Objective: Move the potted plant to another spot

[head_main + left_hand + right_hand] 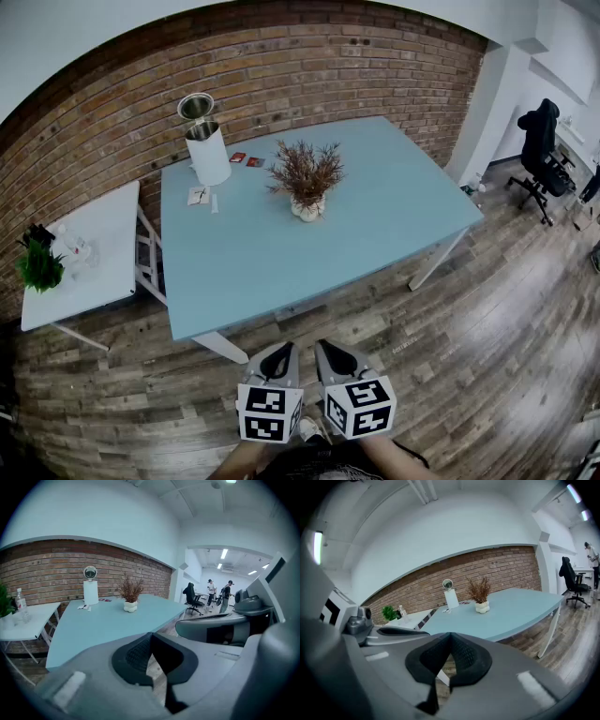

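**Grippers closed and empty, short of the table**

Left gripper (279, 351) and right gripper (332, 349) are held side by side above the wooden floor (487, 309), just off the near edge of the blue table (375, 220). Each gripper's jaws are pressed together with nothing between them. The potted plant (307, 180), brown sprigs in a white pot, stands upright on the table's far half, well apart from both grippers. A white canister (207, 148) stands to its left, near the brick wall (309, 66). A white side table (98, 246) carries a green plant (39, 266).
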